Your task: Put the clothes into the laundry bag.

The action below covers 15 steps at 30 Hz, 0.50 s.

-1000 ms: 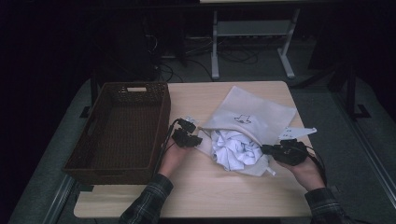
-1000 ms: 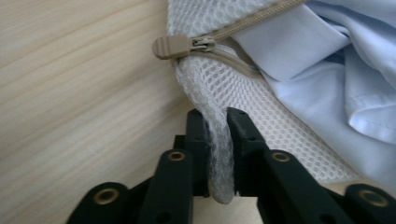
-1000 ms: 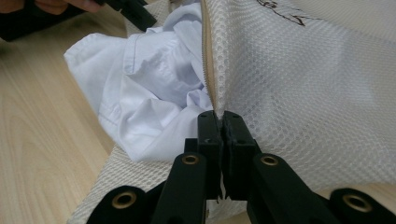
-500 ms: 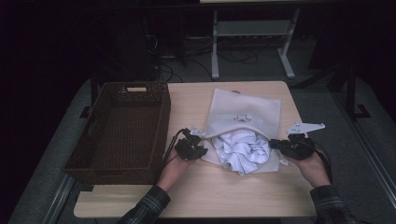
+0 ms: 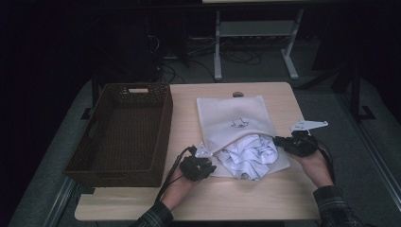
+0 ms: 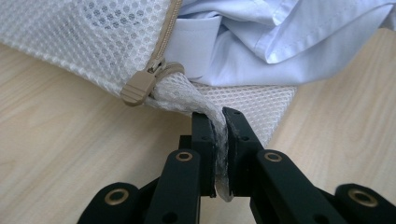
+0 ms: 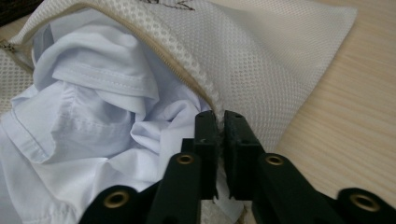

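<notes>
So far we have the shirt (image 5: 248, 156) partly inside the mesh bag (image 5: 234, 120) at centre frame, both grippers (image 6: 219, 122) (image 7: 219, 122) clenched on its open edge, with zipping left.

Most of the crumpled pale blue cotton shirt (image 5: 248, 155) lies inside the white mesh zip-up laundry bag (image 5: 231, 116), so its full shape cannot be told. The small dark print (image 5: 239, 123) on the bag is too small to read in the high view. In the left gripper view, the bag's corner vanishes between the jaws of the left tongs (image 6: 220, 116). The person's sleeves are cut off by the high view's bottom edge.
</notes>
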Each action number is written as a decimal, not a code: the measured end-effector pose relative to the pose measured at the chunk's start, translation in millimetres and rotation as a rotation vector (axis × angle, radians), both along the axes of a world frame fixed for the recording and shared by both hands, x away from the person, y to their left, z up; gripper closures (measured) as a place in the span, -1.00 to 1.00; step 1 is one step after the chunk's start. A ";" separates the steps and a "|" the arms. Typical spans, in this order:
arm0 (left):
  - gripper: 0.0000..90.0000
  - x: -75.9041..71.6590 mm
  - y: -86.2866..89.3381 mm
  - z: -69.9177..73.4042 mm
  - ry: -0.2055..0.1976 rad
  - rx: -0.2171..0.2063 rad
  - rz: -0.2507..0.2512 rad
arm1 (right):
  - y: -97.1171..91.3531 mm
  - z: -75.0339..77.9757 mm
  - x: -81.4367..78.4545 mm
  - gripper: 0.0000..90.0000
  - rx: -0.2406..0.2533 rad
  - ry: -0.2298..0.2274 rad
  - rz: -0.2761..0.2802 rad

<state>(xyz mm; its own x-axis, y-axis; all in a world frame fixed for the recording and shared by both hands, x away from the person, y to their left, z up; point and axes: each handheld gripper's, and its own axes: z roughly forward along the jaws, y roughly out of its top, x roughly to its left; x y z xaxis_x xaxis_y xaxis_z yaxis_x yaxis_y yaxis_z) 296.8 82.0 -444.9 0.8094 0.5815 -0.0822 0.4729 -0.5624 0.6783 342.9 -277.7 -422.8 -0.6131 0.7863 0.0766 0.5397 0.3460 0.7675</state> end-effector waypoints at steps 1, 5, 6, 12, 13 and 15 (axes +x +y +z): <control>0.86 -1.4 1.4 -1.6 0.001 -0.012 -0.003 | 1.1 4.9 -4.8 0.59 -0.002 -0.013 -0.001; 0.86 -3.2 2.6 -3.2 0.008 -0.022 -0.013 | 3.0 15.9 -18.2 0.27 0.026 -0.026 0.018; 0.86 -3.5 2.9 -3.3 0.011 -0.024 -0.015 | 3.8 18.3 -22.6 0.21 0.043 -0.025 0.030; 0.86 -4.1 4.2 -4.8 0.011 -0.027 -0.018 | 16.9 19.5 -45.1 0.01 0.108 0.030 0.095; 0.86 -4.2 4.2 -5.0 0.011 -0.026 -0.019 | 21.2 18.2 -49.8 0.01 0.103 0.033 0.111; 0.86 -4.2 4.6 -5.4 0.015 -0.026 -0.019 | 29.1 15.9 -58.7 -0.01 0.090 0.037 0.137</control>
